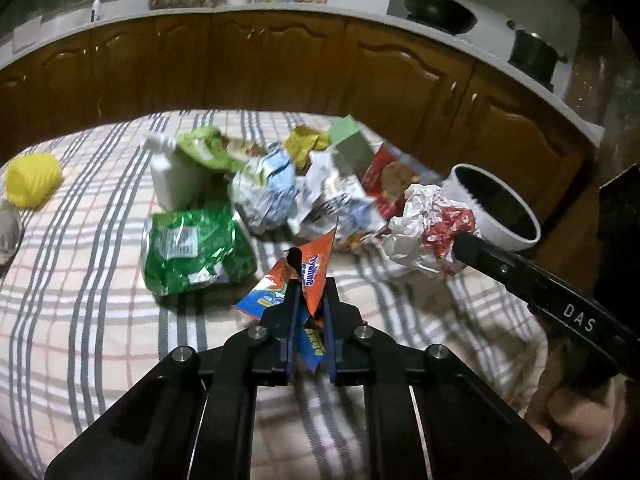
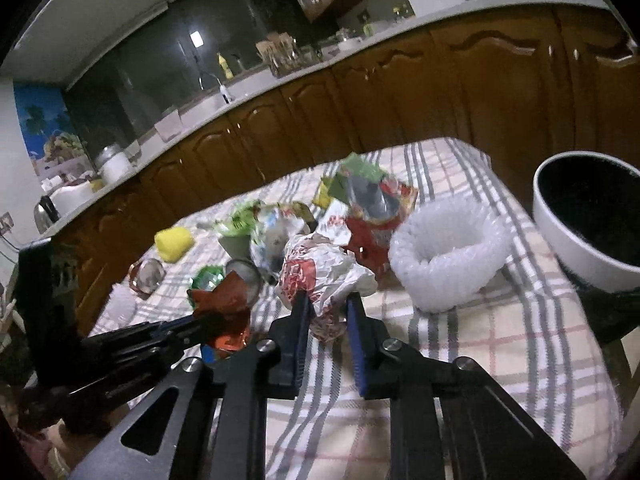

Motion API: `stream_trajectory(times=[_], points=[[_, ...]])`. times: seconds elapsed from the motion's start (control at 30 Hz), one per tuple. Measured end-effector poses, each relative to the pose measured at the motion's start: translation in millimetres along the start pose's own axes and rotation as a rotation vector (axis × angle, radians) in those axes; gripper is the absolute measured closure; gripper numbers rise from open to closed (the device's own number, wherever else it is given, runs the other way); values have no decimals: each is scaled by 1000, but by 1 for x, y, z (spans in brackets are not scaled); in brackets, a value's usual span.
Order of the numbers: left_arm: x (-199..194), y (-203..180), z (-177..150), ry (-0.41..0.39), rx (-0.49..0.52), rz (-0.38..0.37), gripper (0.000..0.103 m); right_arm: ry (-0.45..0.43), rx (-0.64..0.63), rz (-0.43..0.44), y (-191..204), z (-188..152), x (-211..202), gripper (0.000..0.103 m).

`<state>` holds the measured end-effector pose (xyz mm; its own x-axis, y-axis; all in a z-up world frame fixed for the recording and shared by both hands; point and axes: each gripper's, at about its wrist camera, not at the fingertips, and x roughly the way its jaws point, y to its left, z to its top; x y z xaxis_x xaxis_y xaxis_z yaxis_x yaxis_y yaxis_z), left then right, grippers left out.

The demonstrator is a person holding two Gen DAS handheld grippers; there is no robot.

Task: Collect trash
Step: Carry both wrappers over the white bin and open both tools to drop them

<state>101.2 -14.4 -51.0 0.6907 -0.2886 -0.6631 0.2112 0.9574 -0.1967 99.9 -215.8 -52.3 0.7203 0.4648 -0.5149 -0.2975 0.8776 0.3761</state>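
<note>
My left gripper [image 1: 310, 280] is shut on an orange and blue snack wrapper [image 1: 316, 268], held above the checked tablecloth; it shows as an orange wrapper [image 2: 226, 304] in the right wrist view. My right gripper [image 2: 326, 300] is shut on a crumpled white and red paper wrapper [image 2: 320, 276], which also shows in the left wrist view [image 1: 428, 232]. A pile of trash lies on the table: a green foil bag [image 1: 192, 252], a white bottle [image 1: 172, 176], crumpled blue and white packets [image 1: 272, 192], a red packet [image 1: 384, 184]. A white bin with a black inside [image 1: 496, 208] [image 2: 592, 216] stands at the table's right.
A yellow ball of yarn [image 1: 32, 180] lies at the far left of the table. A white foam net roll [image 2: 448, 256] stands near the bin. Wooden kitchen cabinets [image 1: 280, 60] and a counter with pans run behind the table. The tablecloth [image 1: 80, 320] covers the table.
</note>
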Motion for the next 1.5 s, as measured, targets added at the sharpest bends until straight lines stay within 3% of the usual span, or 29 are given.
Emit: stream_trajectory(times=[0.3, 0.77, 1.27, 1.5], points=[[-12, -21, 26, -43, 48, -31, 94, -83, 24, -24, -16, 17, -37, 84], [-1, -85, 60, -64, 151, -137, 94, -160, 111, -151, -76, 31, -78, 84], [37, -160, 99, -35, 232, -268, 94, -183, 171, -330, -138, 46, -104, 84], [69, -196, 117, 20, 248, -326, 94, -159, 184, -384, -165, 55, -104, 84]])
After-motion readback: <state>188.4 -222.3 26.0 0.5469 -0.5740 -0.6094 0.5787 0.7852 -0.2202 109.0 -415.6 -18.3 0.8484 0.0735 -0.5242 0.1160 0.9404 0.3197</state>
